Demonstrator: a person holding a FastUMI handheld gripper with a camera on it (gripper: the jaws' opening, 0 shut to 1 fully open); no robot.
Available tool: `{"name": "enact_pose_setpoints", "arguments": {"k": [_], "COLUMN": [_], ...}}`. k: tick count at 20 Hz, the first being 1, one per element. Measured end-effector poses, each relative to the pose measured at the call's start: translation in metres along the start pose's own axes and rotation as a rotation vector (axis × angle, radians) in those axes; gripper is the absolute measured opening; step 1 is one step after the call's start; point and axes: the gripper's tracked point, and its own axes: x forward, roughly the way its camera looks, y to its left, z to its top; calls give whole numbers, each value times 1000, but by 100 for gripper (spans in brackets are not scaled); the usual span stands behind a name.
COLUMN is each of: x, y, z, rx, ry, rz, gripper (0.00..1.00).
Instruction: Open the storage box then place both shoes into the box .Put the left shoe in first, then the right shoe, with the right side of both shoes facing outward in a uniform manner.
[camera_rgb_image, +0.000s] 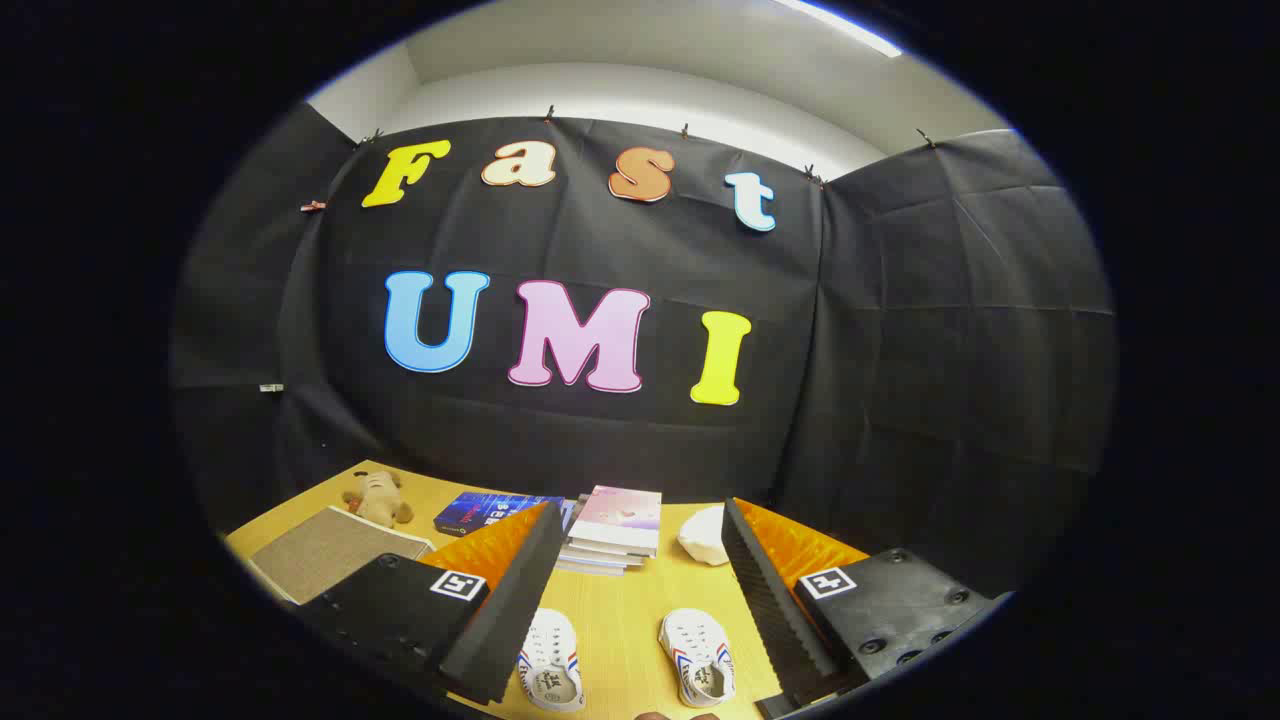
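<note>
Two small white shoes with red and blue side stripes lie on the wooden table, soles down, toes pointing away. One shoe sits just inside my left finger; the other shoe lies closer to my right finger. My gripper hangs above them, open wide, with nothing between the fingers. Both shoes lie below the gap, apart from the fingers.
Beyond the fingers a stack of books and a dark blue book lie near the wall. A white rounded object sits right of the stack. A small plush toy and a brown mat are at the far left.
</note>
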Motion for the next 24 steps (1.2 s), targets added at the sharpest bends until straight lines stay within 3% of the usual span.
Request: {"name": "enact_pose_setpoints", "arguments": {"k": [17, 24], "x": [-4, -7], "y": [37, 71], "z": [11, -25], "rx": [-16, 20], "ry": [-8, 88], "rz": [113, 218], "gripper": [97, 98]}}
